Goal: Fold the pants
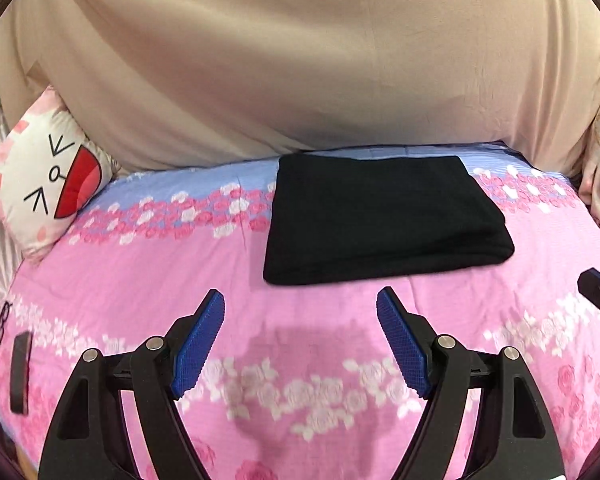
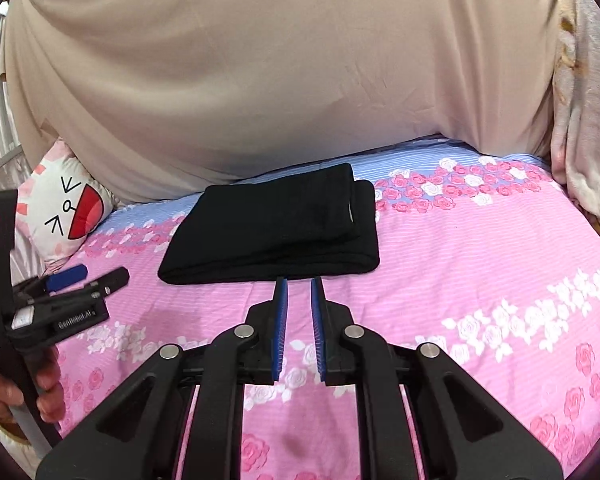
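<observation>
Black pants [image 1: 380, 216] lie folded into a thick rectangle on the pink flowered bed sheet [image 1: 140, 280], toward the far side; they show in the right wrist view too [image 2: 276, 228]. My left gripper [image 1: 300, 304] is wide open and empty, hovering above the sheet just short of the pants' near edge. My right gripper [image 2: 299, 286] has its fingers nearly together with a narrow gap and nothing between them, just short of the pants' near fold. The left gripper shows at the left of the right wrist view [image 2: 84, 280], held by a hand.
A white cat-face pillow [image 1: 40, 184] lies at the far left of the bed. A beige cloth [image 1: 300, 60] hangs behind the bed. A pale blanket [image 2: 588, 120] hangs at the right. A small dark object [image 1: 20, 372] and glasses [image 1: 3, 320] lie at the sheet's left edge.
</observation>
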`<state>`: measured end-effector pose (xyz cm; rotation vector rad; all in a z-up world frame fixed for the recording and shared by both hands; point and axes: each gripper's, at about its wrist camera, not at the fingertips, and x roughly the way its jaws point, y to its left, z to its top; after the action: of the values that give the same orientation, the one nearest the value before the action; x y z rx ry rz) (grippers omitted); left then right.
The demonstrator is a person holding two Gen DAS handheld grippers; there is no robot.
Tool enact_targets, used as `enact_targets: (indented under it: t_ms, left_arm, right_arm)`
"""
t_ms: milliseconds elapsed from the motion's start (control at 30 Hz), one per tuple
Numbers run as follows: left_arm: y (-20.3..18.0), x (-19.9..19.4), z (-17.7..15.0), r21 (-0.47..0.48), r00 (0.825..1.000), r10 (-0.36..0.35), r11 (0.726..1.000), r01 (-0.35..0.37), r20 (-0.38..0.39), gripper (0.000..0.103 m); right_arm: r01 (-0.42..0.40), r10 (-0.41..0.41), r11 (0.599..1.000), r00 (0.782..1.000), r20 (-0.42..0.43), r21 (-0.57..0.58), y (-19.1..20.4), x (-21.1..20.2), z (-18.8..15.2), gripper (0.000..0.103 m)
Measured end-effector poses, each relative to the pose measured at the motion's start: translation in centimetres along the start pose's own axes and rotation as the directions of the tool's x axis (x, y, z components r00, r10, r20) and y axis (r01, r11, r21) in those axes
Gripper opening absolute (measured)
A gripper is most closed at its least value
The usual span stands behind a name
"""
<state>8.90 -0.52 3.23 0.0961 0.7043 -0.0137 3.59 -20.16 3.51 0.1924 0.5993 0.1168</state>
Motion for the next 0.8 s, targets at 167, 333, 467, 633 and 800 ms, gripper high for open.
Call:
enact_targets:
  t_ms: [167,333,467,633,800]
  left_arm:
    - [0.2,-0.4,-1.6,-0.024,1.0,0.004,1.0,-0.005,-0.029,0.076]
    - [0.5,-0.7,-2.7,-0.026,0.999,0.019,0.999,-0.02,-0.039,0.076]
    - [0.7,-1.7,-3.1,-0.024,0.999,0.041,0.999,-0.041,-0.01,0.082]
    - [0.6,-3.2,-3.3,-0.006,0.998,0.054,0.999,-0.054,0.033,0.082]
    - [0.2,-3.4,-3.8,0.013,0.999,0.037,0.999,-0.038,0.036,0.084]
  right_arm:
    - [0.006,-0.006,1.0,1.0,0.0,0.007,0.4,-1.2,-1.1,0.013]
    - [0.008,-0.008,1.0,1.0,-0.003,0.009,0.8,-1.7,-1.8,0.013]
    - [0.018,-0.018,1.0,1.0,-0.004,0.002,1.3,-1.8,-2.1,0.013]
    - [0.02,-0.02,1.0,1.0,-0.008,-0.008,2.1,-1.8,-2.4,0.018]
    - [0.049,-0.048,0.998,0.999,0.021,-0.041,3.4,-2.2,-2.7,0.06]
